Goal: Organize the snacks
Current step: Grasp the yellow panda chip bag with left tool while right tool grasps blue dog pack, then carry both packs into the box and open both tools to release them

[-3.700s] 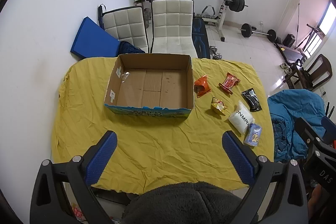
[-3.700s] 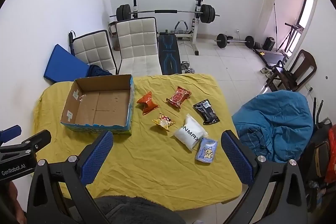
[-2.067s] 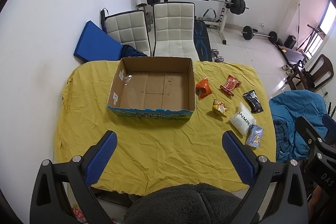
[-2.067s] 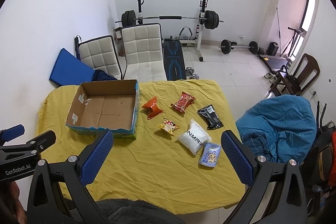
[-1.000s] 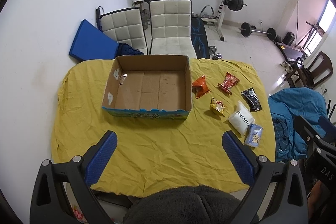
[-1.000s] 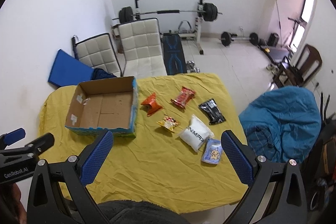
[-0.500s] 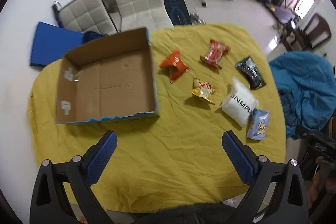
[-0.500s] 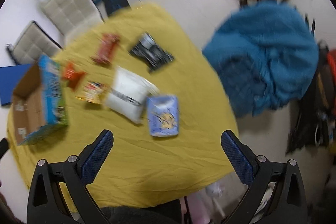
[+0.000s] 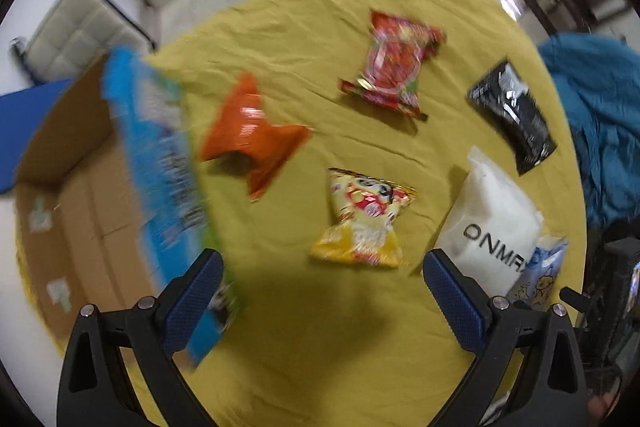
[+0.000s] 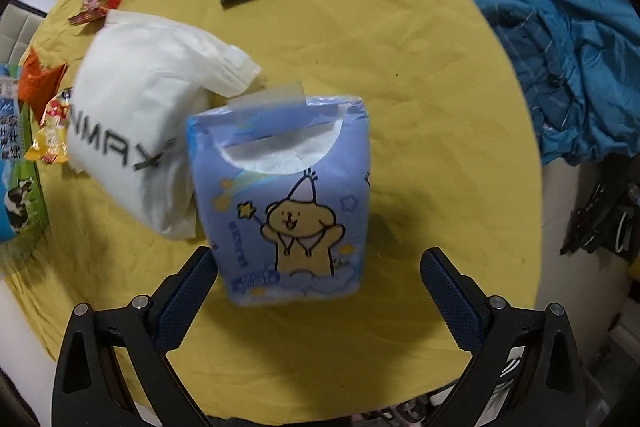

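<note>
Both claws have dropped toward the snacks; my right gripper (image 10: 316, 279), spread wide, now straddles the blue pack (image 10: 284, 203), ready to pinch.

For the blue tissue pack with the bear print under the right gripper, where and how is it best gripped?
Probably across its two long side edges at mid-body. The blue tissue pack lies flat on the yellow tablecloth, lengthwise between the open fingers of the right gripper, so come straight down from above. Its left side sits against the white pouch, leaving that finger little room. Avoid the opened flap end.
</note>
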Tool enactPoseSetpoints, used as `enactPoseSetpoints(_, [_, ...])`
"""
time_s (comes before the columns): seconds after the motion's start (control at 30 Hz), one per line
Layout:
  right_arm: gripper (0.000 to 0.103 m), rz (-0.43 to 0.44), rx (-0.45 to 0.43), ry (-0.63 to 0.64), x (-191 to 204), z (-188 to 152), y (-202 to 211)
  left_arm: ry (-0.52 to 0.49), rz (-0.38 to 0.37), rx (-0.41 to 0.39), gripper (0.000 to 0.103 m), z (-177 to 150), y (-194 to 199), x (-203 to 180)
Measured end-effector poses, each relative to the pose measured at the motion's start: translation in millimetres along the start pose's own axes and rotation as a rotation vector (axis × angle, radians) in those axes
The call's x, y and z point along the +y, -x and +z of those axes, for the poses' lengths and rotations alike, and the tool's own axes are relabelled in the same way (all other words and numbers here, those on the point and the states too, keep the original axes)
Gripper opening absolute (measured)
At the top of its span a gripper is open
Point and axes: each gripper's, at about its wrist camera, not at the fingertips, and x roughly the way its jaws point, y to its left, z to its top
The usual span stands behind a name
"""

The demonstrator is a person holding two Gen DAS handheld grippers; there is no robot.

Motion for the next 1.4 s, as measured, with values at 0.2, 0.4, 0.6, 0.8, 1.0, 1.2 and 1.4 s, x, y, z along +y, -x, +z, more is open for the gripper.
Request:
enactPoseSetpoints(0.2, [0.087,0.047,0.041,-0.032,-7.2,18.4,-16.0,-0.079,0.013,0.115,0.095,28.1,-57.0,-16.8])
enactPoseSetpoints(0.4, [0.074,0.032,0.067,-0.027,-6.8,32.0,-27.0,-0.104,0.011,0.189,0.077,38.6,-93.1,-20.3])
enactPoseSetpoints(0.6, [0.065,0.000,0.082,-0.020,-4.4,36.4,-30.6,-0.114,-0.023,0.200,0.052,43.3,-107.4,-25.1])
enactPoseSetpoints(0.8, [0.053,-0.038,0.079,-0.017,13.4,31.1,-22.4,-0.108,-0.028,0.180,0.043,44.7,-113.4,-33.0])
enactPoseSetpoints(1.0, [0.047,-0.048,0.073,-0.017,34.7,21.9,-5.9,-0.055,-0.025,0.151,0.041,29.1,-112.8,-30.5])
enactPoseSetpoints(1.2, [0.045,-0.045,0.055,-0.017,31.9,13.5,5.8,-0.021,-0.027,0.132,0.040,-6.5,-92.1,-18.3])
enactPoseSetpoints(1.4, [0.044,-0.039,0.023,0.005,40.0,-3.9,30.3,0.023,-0.043,0.062,0.039,-37.5,-53.8,-17.0])
